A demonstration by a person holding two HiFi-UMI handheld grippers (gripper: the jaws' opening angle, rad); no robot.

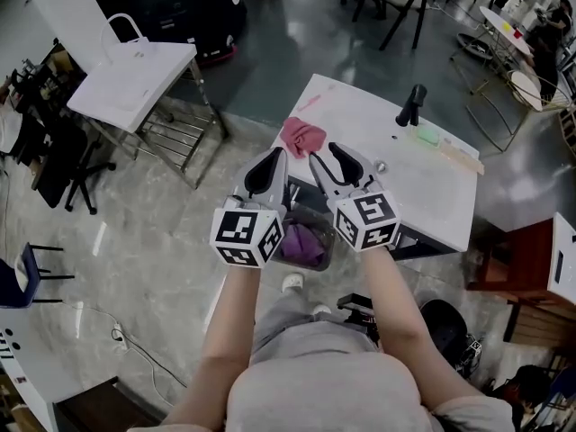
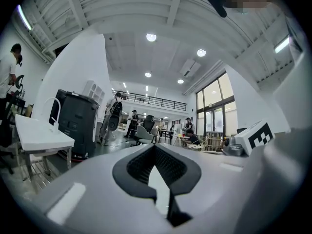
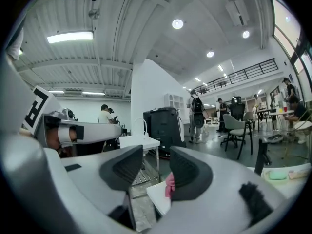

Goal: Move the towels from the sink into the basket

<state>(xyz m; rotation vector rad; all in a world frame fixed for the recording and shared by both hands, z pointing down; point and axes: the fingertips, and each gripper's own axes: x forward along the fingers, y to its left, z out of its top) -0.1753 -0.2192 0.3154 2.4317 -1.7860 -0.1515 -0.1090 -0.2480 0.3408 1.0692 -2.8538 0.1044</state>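
Note:
A pink towel point(image 1: 303, 136) lies bunched on the near left corner of the white sink table point(image 1: 414, 187). Just below that corner stands a grey basket point(image 1: 310, 216) with a purple towel point(image 1: 301, 242) inside it. Both grippers hover side by side over the basket, pointing toward the pink towel. My left gripper point(image 1: 273, 157) point(image 2: 155, 147) is shut, its pads meeting at the tips with nothing held. My right gripper point(image 1: 326, 157) point(image 3: 156, 165) is open and empty. Through its gap in the right gripper view I see the pink towel point(image 3: 169, 184) ahead, short of the jaws.
A black faucet point(image 1: 411, 104) and a green sponge point(image 1: 427, 136) sit at the table's far side. A second white table point(image 1: 135, 79) stands at left beside a metal rack point(image 1: 175, 133). A red-brown cabinet point(image 1: 531, 259) is at right. People stand in the background.

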